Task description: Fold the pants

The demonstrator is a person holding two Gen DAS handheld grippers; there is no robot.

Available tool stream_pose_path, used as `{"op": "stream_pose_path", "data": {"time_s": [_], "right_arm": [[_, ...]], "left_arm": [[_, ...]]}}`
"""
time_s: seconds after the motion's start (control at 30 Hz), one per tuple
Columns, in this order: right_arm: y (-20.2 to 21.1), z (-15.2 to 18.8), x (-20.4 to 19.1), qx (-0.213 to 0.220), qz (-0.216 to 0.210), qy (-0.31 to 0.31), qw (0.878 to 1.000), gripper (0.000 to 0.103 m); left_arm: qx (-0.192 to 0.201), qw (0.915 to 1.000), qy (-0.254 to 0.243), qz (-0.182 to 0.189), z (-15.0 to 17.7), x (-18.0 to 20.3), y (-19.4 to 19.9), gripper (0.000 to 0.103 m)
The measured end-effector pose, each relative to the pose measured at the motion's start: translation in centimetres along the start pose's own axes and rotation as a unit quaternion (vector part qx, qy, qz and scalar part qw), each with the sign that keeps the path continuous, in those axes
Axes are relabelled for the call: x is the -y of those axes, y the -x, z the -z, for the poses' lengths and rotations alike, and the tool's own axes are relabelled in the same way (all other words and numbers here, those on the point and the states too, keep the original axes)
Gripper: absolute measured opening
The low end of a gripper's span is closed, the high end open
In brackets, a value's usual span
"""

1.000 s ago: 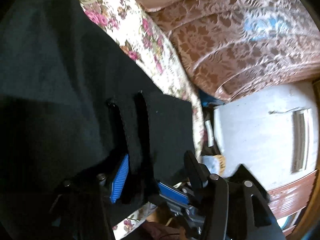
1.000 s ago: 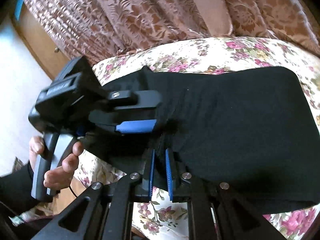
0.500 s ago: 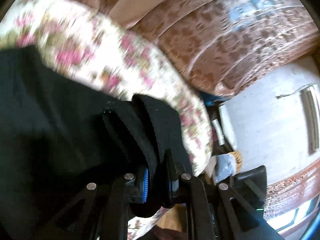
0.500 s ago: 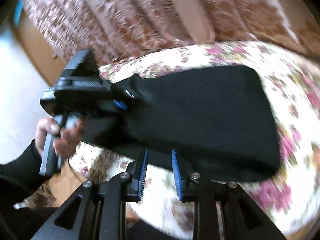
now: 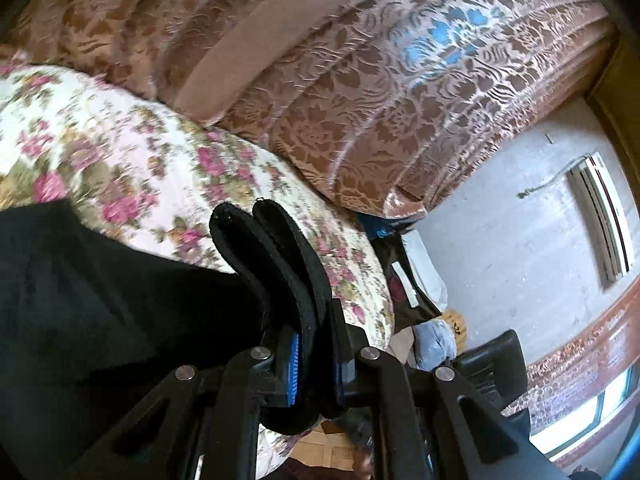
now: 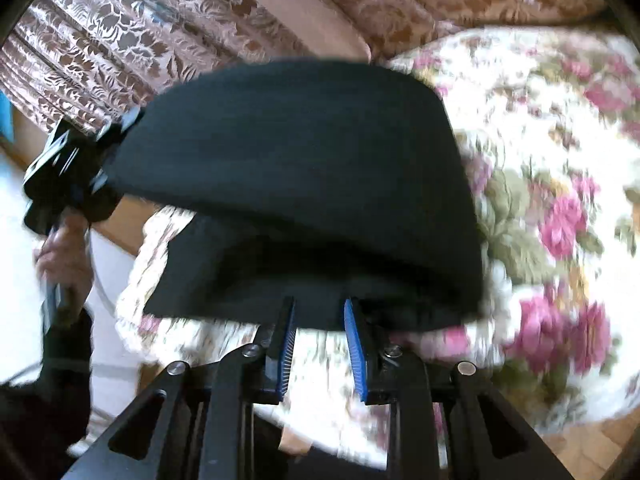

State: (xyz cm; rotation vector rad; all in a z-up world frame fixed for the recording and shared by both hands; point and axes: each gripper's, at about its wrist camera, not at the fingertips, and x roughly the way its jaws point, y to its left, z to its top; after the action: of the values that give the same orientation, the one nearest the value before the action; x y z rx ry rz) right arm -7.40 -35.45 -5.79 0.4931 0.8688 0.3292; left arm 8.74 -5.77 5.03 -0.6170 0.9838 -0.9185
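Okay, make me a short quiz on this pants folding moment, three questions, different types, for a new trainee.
1. True or false: the left gripper is shut on a bunched edge of the black pants.
2. The right gripper has its jaws: A) clamped on the pants, B) apart with nothing pinched, C) around a pillow.
3. Fill in: the pants lie over the ____-patterned bedspread.

Key: 1 true. 2 B, the fabric edge sits just beyond its blue pads. 3 floral.
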Motion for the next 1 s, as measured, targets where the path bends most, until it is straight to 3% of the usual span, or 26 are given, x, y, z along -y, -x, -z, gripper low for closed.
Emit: {"op": "stream_pose_path", "data": {"time_s": [0.07, 0.1, 0.17, 0.23, 0.33, 0.4, 0.5, 0.6, 0.73, 0.77, 0.9, 1.0], "right_arm": [[-0.2, -0.8, 0.9, 0.034, 0.009, -0.031, 0.999, 0.026], [-0.2, -1.0, 1.7, 0.048, 0.034, -0.053, 0.997, 0.026], [-0.6, -0.9, 2.8, 0.045, 0.082, -0.062, 0.994, 0.016], [-1.2, -0.1, 3.6, 0.025, 0.105, -0.063, 0.992, 0.016], [-1.2, 1.0, 3.8, 0.026, 0.101, -0.062, 0.993, 0.017], [-1.0, 1.2, 3.3, 0.017, 0.106, -0.049, 0.993, 0.019], [-0.7, 1.3, 2.4, -0.023, 0.119, -0.011, 0.993, 0.026], [0.9, 2.1, 0.5, -0.073, 0.116, 0.059, 0.989, 0.026], [2.8, 0.5, -2.1, -0.055, 0.071, 0.103, 0.991, 0.026], [2.6, -0.5, -3.2, -0.039, 0.077, 0.119, 0.989, 0.027], [-2.2, -4.6, -7.4, -0.004, 0.046, 0.152, 0.987, 0.029], [-6.8, -6.2, -10.1, -0.008, 0.038, 0.175, 0.984, 0.029]], "left_arm": [[0.002, 0.9998, 0.017, -0.007, 0.7, -1.8, 0.7, 0.011], [0.001, 0.9995, 0.026, -0.018, 1.3, -3.1, 0.9, 0.009], [-0.008, 0.9981, 0.04, -0.046, 2.6, -5.5, 0.7, 0.007], [-0.028, 0.9943, 0.066, -0.079, 4.3, -8.6, -0.1, 0.007], [-0.039, 0.9897, 0.097, -0.098, 6.5, -12.1, -0.8, 0.007], [-0.025, 0.9899, 0.109, -0.086, 7.2, -13.1, -0.6, 0.007], [-0.011, 0.9922, 0.089, -0.086, 7.3, -12.2, 0.1, 0.007], [-0.002, 0.9931, 0.024, -0.115, 7.1, -9.7, 0.5, 0.007], [0.0, 0.9902, -0.024, -0.138, 6.7, -7.6, 0.6, 0.007], [-0.004, 0.988, -0.031, -0.151, 6.8, -7.5, 0.3, 0.007], [-0.009, 0.9808, -0.033, -0.192, 7.8, -8.1, -0.5, 0.009], [0.001, 0.9821, -0.005, -0.188, 8.4, -8.9, -0.5, 0.013]]}}
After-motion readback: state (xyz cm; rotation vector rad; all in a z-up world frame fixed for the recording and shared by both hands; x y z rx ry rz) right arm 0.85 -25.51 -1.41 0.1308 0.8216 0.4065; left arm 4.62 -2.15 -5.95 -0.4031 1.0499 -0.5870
